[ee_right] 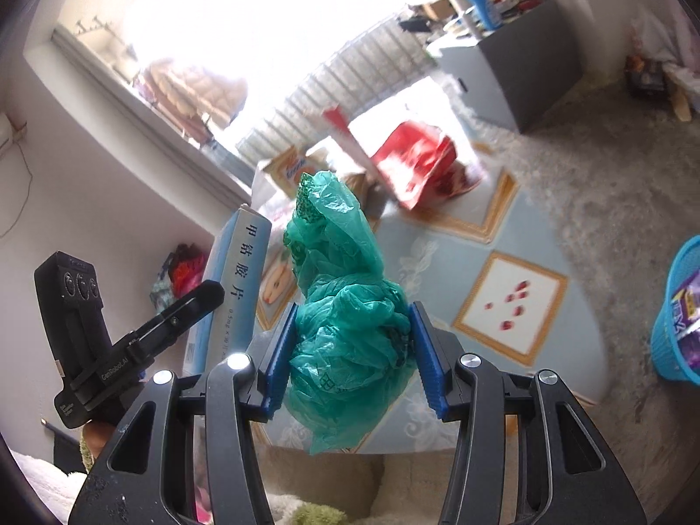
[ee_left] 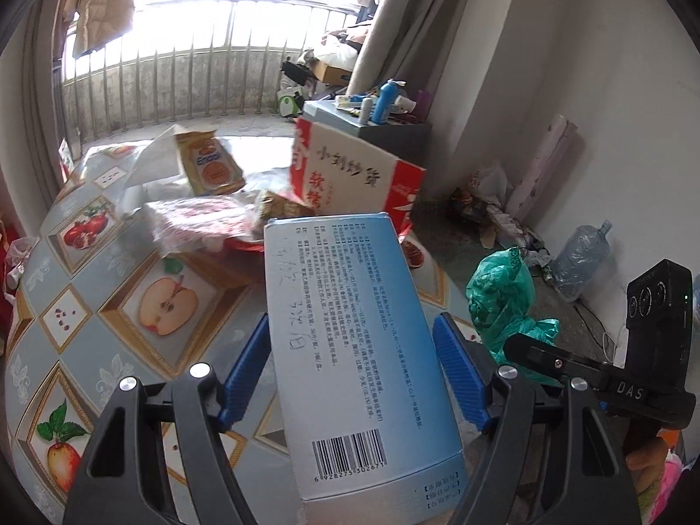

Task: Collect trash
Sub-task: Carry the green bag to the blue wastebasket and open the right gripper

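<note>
My left gripper [ee_left: 352, 372] is shut on a light blue medicine box [ee_left: 350, 350] with a barcode, held above the fruit-pattern tablecloth [ee_left: 131, 288]. My right gripper [ee_right: 352, 354] is shut on a crumpled green plastic bag [ee_right: 345, 319], held above the table's near edge. The bag also shows in the left wrist view [ee_left: 503, 297], and the box in the right wrist view [ee_right: 232, 288]. More trash lies further back on the table: a red and white carton [ee_left: 350, 175], a yellow snack box [ee_left: 210, 166] and a clear wrapper [ee_left: 197, 218].
A blue mesh waste basket [ee_right: 678, 319] with wrappers in it stands on the floor at the right. A grey cabinet [ee_left: 376, 127] with bottles stands behind the table. A large water bottle [ee_left: 582, 258] and rolled paper lean by the white wall.
</note>
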Available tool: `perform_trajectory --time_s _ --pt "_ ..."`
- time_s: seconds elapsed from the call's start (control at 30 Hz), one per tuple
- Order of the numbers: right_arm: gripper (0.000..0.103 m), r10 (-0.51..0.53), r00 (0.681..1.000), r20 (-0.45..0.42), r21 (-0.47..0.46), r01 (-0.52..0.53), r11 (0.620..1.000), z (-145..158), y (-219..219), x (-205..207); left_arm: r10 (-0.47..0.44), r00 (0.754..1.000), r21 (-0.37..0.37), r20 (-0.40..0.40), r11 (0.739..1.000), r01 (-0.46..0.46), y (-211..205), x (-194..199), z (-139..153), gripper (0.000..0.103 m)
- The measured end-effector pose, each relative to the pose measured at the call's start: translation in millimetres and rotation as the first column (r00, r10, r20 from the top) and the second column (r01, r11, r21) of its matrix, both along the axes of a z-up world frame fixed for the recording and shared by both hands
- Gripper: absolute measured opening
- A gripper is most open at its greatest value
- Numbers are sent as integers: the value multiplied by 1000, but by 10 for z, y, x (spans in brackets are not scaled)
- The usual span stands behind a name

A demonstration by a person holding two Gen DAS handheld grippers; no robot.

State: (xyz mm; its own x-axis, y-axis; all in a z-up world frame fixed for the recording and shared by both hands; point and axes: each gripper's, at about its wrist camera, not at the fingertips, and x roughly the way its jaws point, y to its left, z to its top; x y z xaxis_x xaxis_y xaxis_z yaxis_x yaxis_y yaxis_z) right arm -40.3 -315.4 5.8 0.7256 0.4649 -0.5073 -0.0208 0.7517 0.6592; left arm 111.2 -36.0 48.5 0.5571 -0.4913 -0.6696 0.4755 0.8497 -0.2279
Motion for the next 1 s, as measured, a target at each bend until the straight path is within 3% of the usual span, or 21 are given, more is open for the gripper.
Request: perform_trajectory --time_s 0.23,0.43,0.57,0.7,1.0 --pt "47 -218 975 35 54 216 975 20 -742 -467 -196 980 -11 31 980 197 -928 -143 211 73" --pt "47 -453 892 2 63 452 890 -151 -1496 -854 -363 932 -7 -16 932 363 -1963 -193 158 73" --pt "47 -543 838 -57 84 546 834 -392 -1824 -957 -427 902 21 -68 903 429 -2651 -156 -31 73" --pt "47 -589 800 -118 86 599 796 -682 -2087 -984 -449 886 72 -113 886 458 -3215 -136 -297 73" --pt "47 -615 751 -243 95 649 755 -1279 -2649 -910 -450 873 156 -189 864 479 -4182 -31 -922 73"
